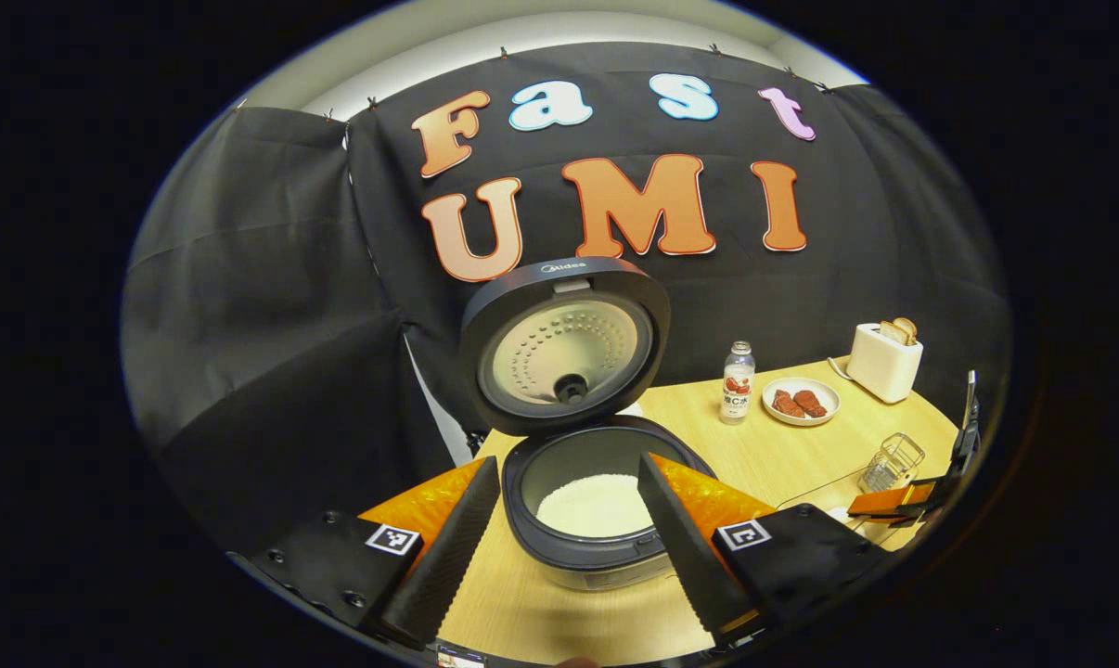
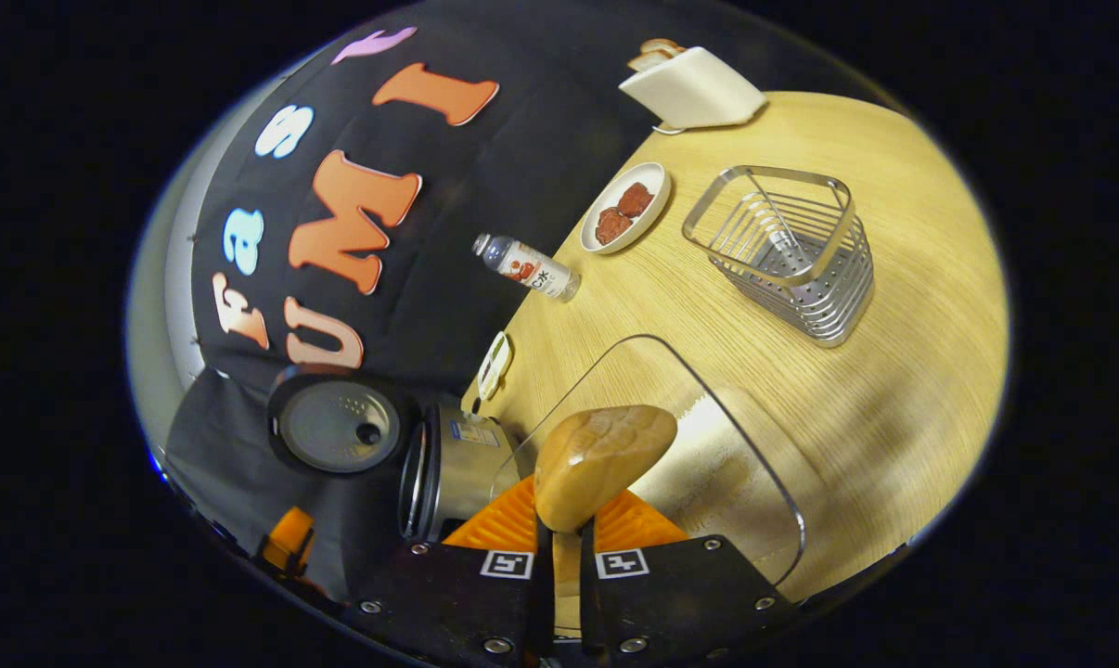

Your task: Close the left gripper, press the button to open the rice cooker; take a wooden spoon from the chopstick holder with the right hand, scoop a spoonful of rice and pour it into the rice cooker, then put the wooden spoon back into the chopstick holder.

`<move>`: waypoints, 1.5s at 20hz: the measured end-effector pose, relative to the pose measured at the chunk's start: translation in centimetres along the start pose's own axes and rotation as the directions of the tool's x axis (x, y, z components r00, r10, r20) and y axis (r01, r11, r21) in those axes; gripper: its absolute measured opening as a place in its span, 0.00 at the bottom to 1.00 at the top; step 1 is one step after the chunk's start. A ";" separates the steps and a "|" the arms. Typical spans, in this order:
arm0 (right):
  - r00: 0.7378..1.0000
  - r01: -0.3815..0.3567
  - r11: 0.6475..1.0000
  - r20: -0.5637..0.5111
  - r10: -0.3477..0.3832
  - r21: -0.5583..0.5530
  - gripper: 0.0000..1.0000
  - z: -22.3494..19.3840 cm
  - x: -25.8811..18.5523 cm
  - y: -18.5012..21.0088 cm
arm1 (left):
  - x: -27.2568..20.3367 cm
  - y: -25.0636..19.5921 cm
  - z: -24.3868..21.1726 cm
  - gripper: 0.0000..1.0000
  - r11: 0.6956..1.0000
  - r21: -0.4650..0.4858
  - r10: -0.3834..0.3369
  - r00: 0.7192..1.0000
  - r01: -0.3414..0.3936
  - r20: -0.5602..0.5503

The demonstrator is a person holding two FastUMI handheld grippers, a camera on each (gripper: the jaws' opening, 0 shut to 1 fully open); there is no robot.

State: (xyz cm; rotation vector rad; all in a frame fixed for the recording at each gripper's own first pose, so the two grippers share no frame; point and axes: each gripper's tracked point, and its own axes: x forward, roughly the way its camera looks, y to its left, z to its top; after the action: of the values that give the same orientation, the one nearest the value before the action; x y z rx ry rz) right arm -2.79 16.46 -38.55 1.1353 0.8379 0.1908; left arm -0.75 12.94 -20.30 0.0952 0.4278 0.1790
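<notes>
The rice cooker [image 1: 585, 547] stands open, its lid [image 1: 564, 345] raised and white rice in the pot. My left gripper [image 1: 569, 462] is open, one finger on each side of the pot's near rim, touching nothing. My right gripper [image 2: 573, 521] is shut on the wooden spoon [image 2: 601, 455]. The spoon's bowl hangs over a clear container [image 2: 764, 482] with rice in it. I cannot tell whether rice lies in the spoon. The wire chopstick holder [image 2: 787, 250] stands beyond it, with nothing in it. The cooker [image 2: 448, 468] lies to the spoon's left. The right gripper [image 1: 903, 504] also sits near the holder [image 1: 892, 461].
On the wooden table [image 2: 893, 371] stand a small bottle [image 2: 527, 266], a white plate with meat pieces [image 2: 648, 181] and a white toaster [image 2: 694, 88] along the back. A small white object [image 2: 495, 364] lies near the cooker. My left gripper [image 2: 290, 538] shows past the cooker.
</notes>
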 end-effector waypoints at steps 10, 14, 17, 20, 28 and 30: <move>0.987 -0.141 0.961 0.111 0.117 0.237 0.10 8.0 -3.0 1.2 | -0.5 -1.1 1.0 0.94 1.000 -0.023 -0.011 0.998 0.013 0.058; 0.974 -0.206 0.933 0.157 0.165 0.296 0.10 10.1 -4.2 3.1 | -0.9 -0.1 1.2 0.94 0.999 -0.032 0.012 0.997 -0.009 0.076; 0.959 -0.272 0.911 0.164 0.230 0.311 0.10 10.7 -4.2 6.4 | -1.2 0.2 1.6 1.00 1.000 -0.024 0.020 0.994 -0.017 0.103; 0.943 -0.329 0.892 0.152 0.295 0.309 0.10 10.7 -3.9 10.3 | -1.7 0.5 1.9 0.94 1.000 -0.020 0.019 0.991 -0.017 0.130; 0.912 -0.408 0.867 0.092 0.399 0.286 0.10 9.3 -1.2 18.9 | -2.4 4.0 1.9 0.94 0.998 -0.008 0.070 0.981 -0.069 0.179; 0.911 -0.410 0.869 0.072 0.407 0.278 0.10 8.7 -0.1 20.4 | -2.6 4.8 2.0 0.94 0.996 -0.010 0.084 0.977 -0.083 0.195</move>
State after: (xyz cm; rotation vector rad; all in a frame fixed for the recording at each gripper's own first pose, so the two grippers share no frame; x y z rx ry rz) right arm 8.46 19.19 -19.62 1.5848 0.6158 0.4242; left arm -2.98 17.06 -16.77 0.1280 0.2278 0.2505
